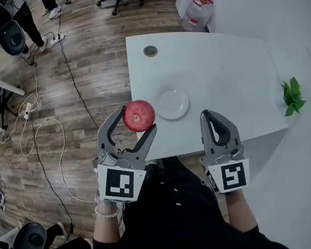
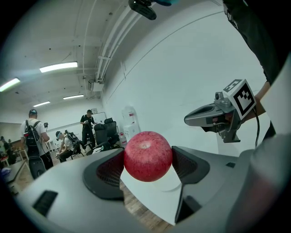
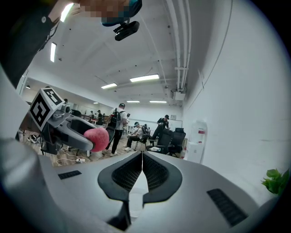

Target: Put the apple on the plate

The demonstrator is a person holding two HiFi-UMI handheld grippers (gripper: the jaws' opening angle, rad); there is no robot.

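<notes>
Holding the apple [image 1: 138,116] in mid-air, the left gripper [image 1: 138,121] has its jaws clamped across the fruit's widest part, just left of the white plate [image 1: 171,103] on the table [image 1: 210,65]. The right gripper [image 1: 209,115] has its jaws pressed together on nothing. The apple is probably firm, fairly heavy and smooth-skinned, so it could slip or roll; the mid-girth hold looks right.

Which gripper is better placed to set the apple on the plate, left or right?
Left. The left gripper is shut on the apple, holding it close to the plate. The right gripper is shut and empty, so it would need a handover first.
</notes>
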